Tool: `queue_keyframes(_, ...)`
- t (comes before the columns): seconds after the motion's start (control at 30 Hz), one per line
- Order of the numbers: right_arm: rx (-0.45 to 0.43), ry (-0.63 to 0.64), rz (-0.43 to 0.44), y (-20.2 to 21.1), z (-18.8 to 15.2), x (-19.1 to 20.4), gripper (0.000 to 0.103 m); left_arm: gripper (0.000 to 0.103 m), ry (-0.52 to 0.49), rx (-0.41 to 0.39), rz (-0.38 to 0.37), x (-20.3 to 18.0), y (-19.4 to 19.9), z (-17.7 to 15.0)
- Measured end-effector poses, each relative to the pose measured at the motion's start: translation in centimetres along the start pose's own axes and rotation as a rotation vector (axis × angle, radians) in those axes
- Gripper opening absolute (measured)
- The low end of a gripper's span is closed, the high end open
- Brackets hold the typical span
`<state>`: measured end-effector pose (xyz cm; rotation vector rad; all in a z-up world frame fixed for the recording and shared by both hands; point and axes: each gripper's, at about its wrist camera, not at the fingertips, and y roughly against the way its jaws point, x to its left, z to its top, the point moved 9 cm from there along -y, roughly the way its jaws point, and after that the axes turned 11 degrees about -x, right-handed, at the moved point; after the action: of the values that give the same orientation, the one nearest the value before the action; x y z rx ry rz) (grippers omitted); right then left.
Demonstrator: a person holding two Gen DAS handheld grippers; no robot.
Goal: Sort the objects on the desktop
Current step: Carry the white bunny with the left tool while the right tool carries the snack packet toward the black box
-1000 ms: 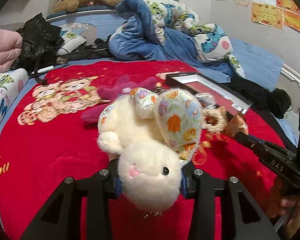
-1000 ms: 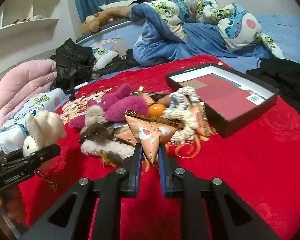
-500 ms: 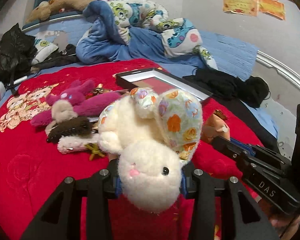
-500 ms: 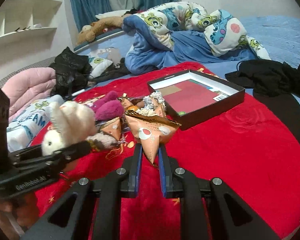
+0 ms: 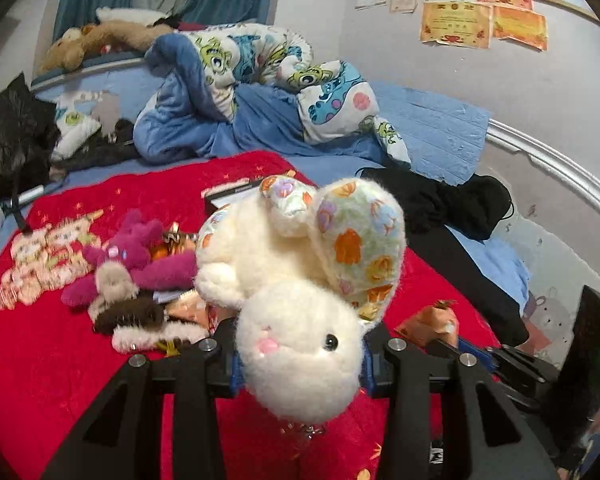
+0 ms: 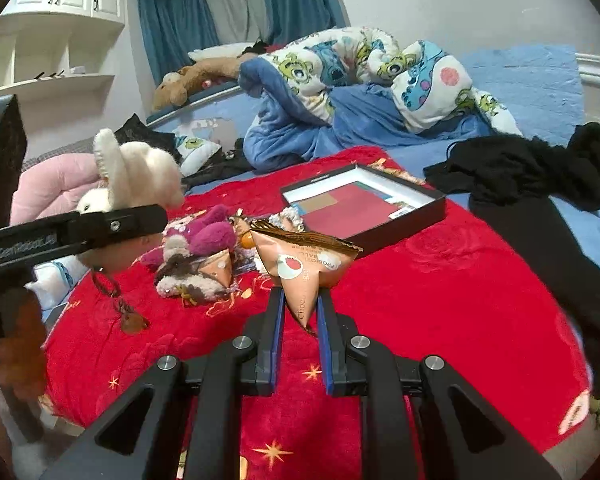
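My left gripper [image 5: 300, 364] is shut on a cream plush rabbit [image 5: 300, 280] with flowered ears, held above the red blanket [image 5: 60, 360]. The rabbit [image 6: 136, 176] also shows at the left of the right wrist view, with a small pendant dangling under it. My right gripper [image 6: 300, 320] is shut on a brown triangular snack packet [image 6: 300, 264], also lifted clear of the blanket. A pile of plush toys and snack packets [image 6: 200, 256] lies on the blanket. Beyond the pile sits an open black box [image 6: 364, 204] with a red lining.
Black clothes [image 6: 540, 184] lie to the right of the box. A crumpled blue cartoon duvet [image 6: 360, 88] fills the back of the bed, with a brown plush toy [image 6: 196, 76] behind it. A pink quilt [image 6: 52, 192] is at the left; white shelves [image 6: 60, 40] hang above it.
Both grippers rose and swung right with their loads. The pile and the black box now look farther off in both views. The grips have not changed.
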<state>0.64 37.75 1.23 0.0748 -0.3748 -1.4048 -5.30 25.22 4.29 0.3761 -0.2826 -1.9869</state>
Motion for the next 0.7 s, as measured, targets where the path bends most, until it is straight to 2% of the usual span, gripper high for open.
queue_keyframes(0.13, 0.008, -0.012, -0.013, 0.6, -0.1, -1.2, 0.016, 0.044, 0.006, 0.029, -0.036, -0.6, -1.3, 0.5)
queue_keyframes(0.23, 0.026, -0.045, -0.004, 0.0, -0.5, -1.9, 0.016, 0.044, -0.025, 0.027, -0.018, -1.0, -2.4, 0.5)
queue_keyframes(0.3, 0.038, -0.052, -0.010, -0.3, -0.6, -2.0, 0.016, 0.044, -0.010, 0.036, -0.027, -1.2, -3.1, 0.3)
queue_keyframes(0.5, 0.028, -0.025, 0.016, -1.2, 0.6, -1.6, 0.016, 0.044, -0.029, 0.053, -0.029, -2.4, -6.3, 0.5)
queue_keyframes(0.7, 0.014, -0.002, 0.030, -2.3, 2.9, -2.4, 0.016, 0.044, -0.036, 0.052, -0.020, -3.2, -10.5, 2.6)
